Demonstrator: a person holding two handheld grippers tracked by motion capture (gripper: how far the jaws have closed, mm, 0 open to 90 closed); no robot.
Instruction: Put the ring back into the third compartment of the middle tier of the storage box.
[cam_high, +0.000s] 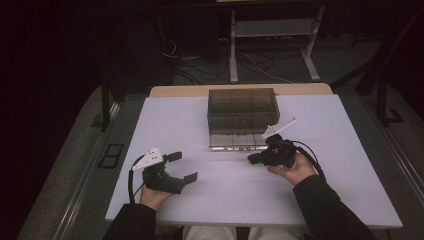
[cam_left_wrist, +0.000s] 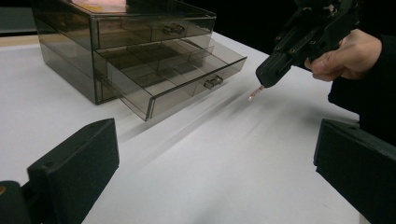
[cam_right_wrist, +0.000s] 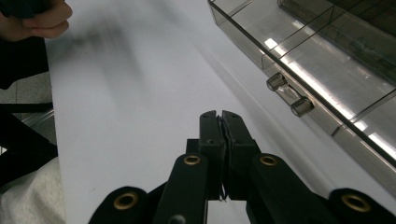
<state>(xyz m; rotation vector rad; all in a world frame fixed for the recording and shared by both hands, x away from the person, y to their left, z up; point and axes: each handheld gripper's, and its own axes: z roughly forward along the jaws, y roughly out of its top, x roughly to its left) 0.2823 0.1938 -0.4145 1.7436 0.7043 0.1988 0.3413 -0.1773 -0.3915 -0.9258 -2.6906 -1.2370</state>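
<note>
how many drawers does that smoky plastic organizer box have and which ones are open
2 show. The upper drawer sits pushed in; the lower drawer is pulled out toward the person, its divided compartments looking empty. The organizer stands at the table's far middle; nothing tells of more drawers behind.

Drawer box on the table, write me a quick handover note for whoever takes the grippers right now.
Left gripper: jaws wide open, nothing between them, low over the white table, near side.
Right gripper: jaws shut on a small thin pinkish piece, held above the table just in front of the drawer.
Smoky clear drawer box: far centre of the table. Bottom drawer pulled out, its compartments look empty; upper drawer closed.
Done: drawer opened, piece picked up.
Left: probably drop the piece into a compartment, then push the drawer shut.
</note>
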